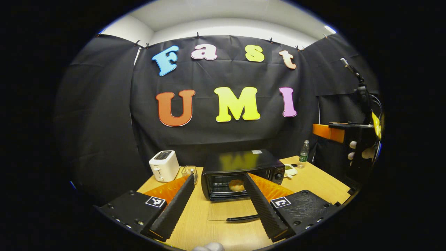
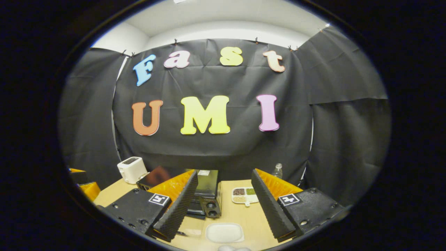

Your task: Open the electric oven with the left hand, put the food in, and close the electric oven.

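The black electric oven [image 1: 244, 161] stands at the middle of the wooden table. Its glass door lies folded down flat toward me, the dark handle [image 1: 242, 218] at its near edge. A pale piece of food [image 1: 236, 185] rests inside the oven cavity. My left gripper [image 1: 218, 177] is open in front of the oven, one finger on each side of the lowered door and touching nothing. My right gripper [image 2: 224, 172] is open and holds nothing, above an empty white plate [image 2: 224, 232] to the right of the oven [image 2: 205, 191]. In the left gripper view it [image 1: 329, 133] is raised at the far right in a hand.
A white toaster [image 1: 164, 165] and a small glass jar [image 1: 190, 171] stand left of the oven. A sectioned dish of seasonings [image 2: 245, 195] and a plastic bottle [image 1: 304, 152] sit to its right. The table's edge [image 1: 343, 198] runs close on the right.
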Motion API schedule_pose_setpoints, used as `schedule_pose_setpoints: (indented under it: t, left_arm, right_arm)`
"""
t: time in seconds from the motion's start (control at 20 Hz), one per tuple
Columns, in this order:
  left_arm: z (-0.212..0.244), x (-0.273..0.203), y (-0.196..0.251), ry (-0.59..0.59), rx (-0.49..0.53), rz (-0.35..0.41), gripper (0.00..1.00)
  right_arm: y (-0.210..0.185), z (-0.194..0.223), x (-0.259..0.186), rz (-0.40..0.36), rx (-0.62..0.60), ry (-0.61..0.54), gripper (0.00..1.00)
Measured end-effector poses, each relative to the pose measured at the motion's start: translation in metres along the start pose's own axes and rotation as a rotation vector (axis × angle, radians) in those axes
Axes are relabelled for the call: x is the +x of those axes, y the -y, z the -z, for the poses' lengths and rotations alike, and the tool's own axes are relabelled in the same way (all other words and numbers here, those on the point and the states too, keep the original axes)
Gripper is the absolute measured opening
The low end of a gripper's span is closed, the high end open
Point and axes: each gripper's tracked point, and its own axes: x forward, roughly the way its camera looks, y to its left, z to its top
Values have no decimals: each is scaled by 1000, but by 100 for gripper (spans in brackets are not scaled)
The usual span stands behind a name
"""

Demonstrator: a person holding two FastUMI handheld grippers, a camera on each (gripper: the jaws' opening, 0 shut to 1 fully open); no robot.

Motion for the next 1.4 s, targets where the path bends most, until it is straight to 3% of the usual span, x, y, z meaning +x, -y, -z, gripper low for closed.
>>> schedule_pose_setpoints:
  t: [0.2, 0.55, 0.85, 1.4]
  left_arm:
    - [18, 4, 16, -25, -4, 13, 94]
    - [160, 0, 52, -308, -70, 25, 94]
    - [247, 14, 82, -495, -87, 55, 94]
    - [302, 54, 97, -592, -63, 54, 94]
  right_arm:
    - [30, -9, -32, 43, -1, 4, 97]
    - [69, -46, -66, 75, -33, 48, 97]
    - [90, -52, -78, 99, -65, 42, 97]
    - [107, -40, -68, 136, -66, -6, 98]
